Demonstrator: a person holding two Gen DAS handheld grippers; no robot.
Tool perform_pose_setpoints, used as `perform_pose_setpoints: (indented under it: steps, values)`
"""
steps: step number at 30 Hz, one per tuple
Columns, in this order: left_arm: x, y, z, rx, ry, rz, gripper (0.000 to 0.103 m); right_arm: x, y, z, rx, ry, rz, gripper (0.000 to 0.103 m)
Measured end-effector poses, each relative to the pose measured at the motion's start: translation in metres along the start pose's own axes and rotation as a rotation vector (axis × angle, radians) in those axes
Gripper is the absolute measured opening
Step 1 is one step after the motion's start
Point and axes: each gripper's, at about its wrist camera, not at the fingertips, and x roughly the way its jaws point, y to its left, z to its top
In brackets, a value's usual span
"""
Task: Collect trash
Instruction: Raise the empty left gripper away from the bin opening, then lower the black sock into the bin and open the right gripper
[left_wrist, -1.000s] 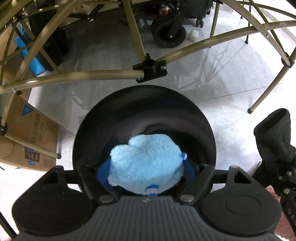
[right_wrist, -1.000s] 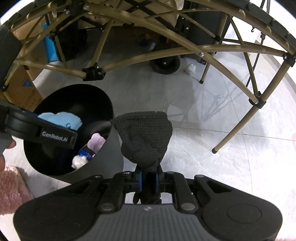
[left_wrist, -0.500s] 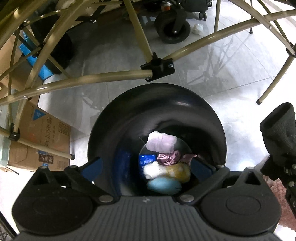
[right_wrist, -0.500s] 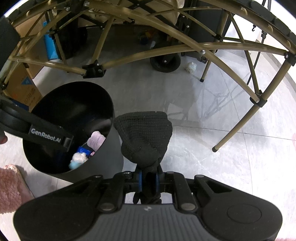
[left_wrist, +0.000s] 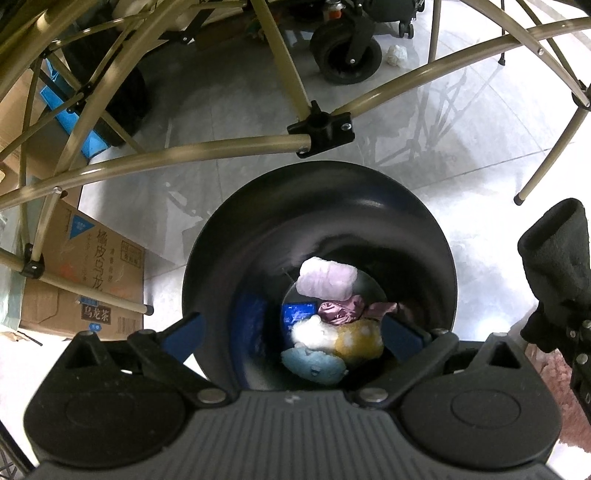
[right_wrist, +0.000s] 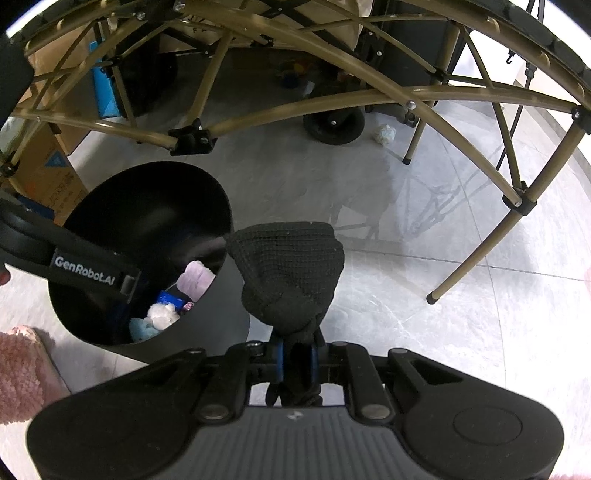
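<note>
Your left tool (left_wrist: 291, 334) hangs over the black bin (left_wrist: 417, 206), fingers wide apart w/ nothing between them. Light blue plush (left_wrist: 314, 363) lies at the bin's bottom w/ other soft scraps. Your right tool (right_wrist: 297, 363) is clamped on a black knit cloth (right_wrist: 288, 273), just beside the bin's rim. Tan tube frame (left_wrist: 192, 151) crosses just beyond the bin's far rim; bare floor (right_wrist: 406, 295) past the cloth

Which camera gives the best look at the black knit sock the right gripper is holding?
The right wrist view: the black knit sock fills its centre, pinched in the right gripper, weave visible. The left wrist view catches only part of it at the right edge, beside the black bin.
</note>
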Motion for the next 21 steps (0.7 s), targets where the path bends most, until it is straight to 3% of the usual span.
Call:
perform_pose_setpoints:
  steps: [11,21]
  values:
    - [-0.01,0.014,-0.01,-0.009,-0.012,-0.003,0.103,-0.019,0.009,0.005,-0.026,-0.075,0.037,0.012]
    - [-0.025,0.049,-0.025,-0.074,-0.029,-0.003,0.103,-0.031,0.034,0.014,-0.09,-0.148,0.096,0.012]
